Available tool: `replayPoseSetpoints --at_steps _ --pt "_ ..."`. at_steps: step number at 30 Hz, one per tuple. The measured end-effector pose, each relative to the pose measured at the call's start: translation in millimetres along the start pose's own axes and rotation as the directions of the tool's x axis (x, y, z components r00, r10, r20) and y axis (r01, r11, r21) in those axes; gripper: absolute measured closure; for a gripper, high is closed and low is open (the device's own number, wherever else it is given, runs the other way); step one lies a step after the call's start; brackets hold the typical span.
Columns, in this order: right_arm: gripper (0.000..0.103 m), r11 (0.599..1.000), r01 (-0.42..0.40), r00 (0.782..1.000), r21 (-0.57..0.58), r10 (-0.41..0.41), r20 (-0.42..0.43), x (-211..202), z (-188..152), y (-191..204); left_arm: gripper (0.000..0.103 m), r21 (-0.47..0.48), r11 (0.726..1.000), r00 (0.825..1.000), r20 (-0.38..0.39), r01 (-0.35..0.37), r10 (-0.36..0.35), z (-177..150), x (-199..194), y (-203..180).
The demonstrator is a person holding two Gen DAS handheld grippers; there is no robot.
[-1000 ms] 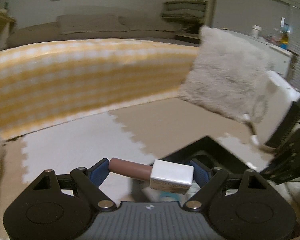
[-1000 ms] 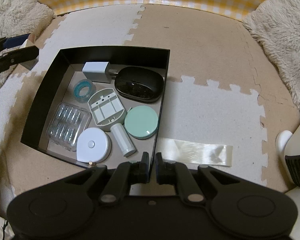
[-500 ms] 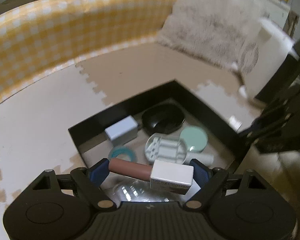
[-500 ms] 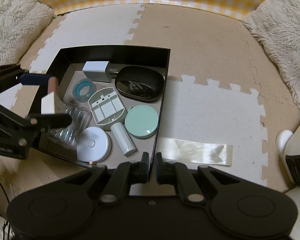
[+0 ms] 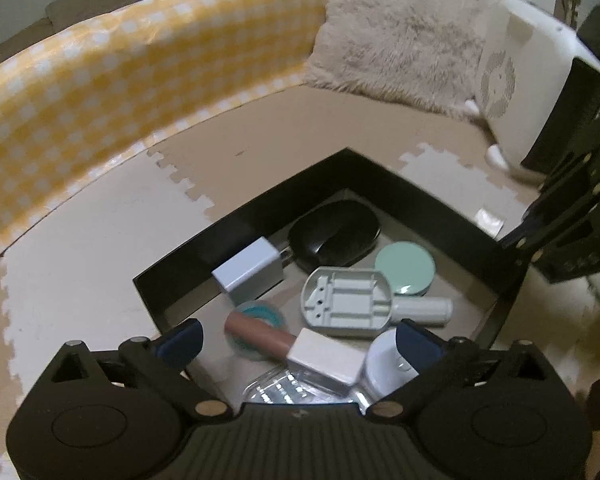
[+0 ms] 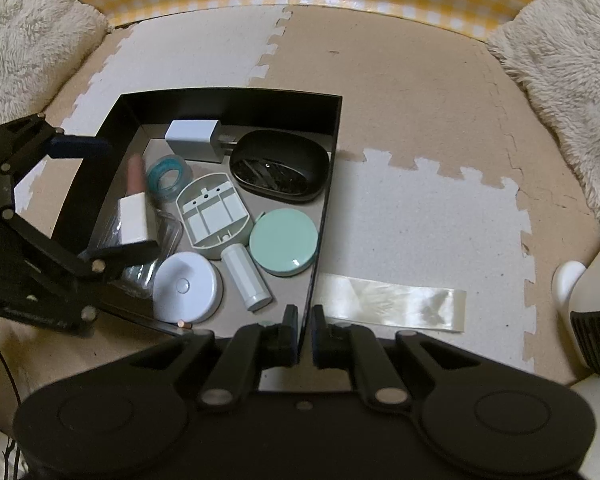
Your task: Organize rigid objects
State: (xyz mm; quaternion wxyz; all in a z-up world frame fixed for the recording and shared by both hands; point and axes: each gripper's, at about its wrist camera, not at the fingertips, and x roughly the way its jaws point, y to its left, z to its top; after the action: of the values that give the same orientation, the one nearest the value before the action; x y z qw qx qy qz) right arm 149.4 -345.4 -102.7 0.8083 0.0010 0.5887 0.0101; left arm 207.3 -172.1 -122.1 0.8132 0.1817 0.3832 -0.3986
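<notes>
The left gripper (image 5: 298, 334), just opened, has fingers (image 5: 179, 341) clear of the brown tube (image 5: 260, 335) over the black box (image 5: 416, 192).

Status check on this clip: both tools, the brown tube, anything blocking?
Left tool just opened, brown tube loose between pads over box. Right tool shut on box wall. Nothing blocking.

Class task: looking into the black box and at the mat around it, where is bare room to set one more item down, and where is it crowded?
Free: the mat right of the black box, between its wall and the clear strip. Crowded: the box floor, packed from the charger and mouse down to the white puck.
</notes>
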Motion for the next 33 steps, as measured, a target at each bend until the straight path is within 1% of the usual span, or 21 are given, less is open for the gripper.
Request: replayPoseSetpoints --at_steps 4,8,13,22,30,32,33 --pt "0.096 1.000 -0.004 1.000 0.003 0.004 0.000 0 0 -1 0.001 -0.028 0.999 0.999 0.002 0.036 -0.036 1 -2 -2" --pt "0.096 1.000 -0.008 1.000 0.005 0.008 0.001 1 0 -1 0.001 -0.044 0.998 0.999 -0.006 0.038 -0.038 0 -4 -4" --pt "0.096 1.000 -0.011 1.000 0.007 0.011 0.000 0 0 -2 0.000 -0.117 0.992 0.999 -0.002 0.049 -0.049 0 -14 -3" --pt "0.095 1.000 -0.017 1.000 0.015 0.017 0.010 -1 0 -3 0.000 -0.209 0.978 1.000 0.021 0.024 -0.020 -2 -41 -8" --pt "0.093 0.999 -0.012 1.000 0.033 0.011 0.029 -7 -1 -6 0.000 -0.276 0.961 0.998 0.051 -0.006 0.021 -5 -72 -13" --pt "0.089 0.999 -0.008 0.999 0.034 0.006 0.035 -8 -1 -6 0.000 -0.295 0.955 0.998 0.056 -0.013 0.031 -5 -79 -15" --pt "0.089 0.999 -0.003 0.999 0.037 0.002 0.036 -9 -1 -6 0.000 -0.303 0.953 0.998 0.057 -0.020 0.039 -5 -82 -16"
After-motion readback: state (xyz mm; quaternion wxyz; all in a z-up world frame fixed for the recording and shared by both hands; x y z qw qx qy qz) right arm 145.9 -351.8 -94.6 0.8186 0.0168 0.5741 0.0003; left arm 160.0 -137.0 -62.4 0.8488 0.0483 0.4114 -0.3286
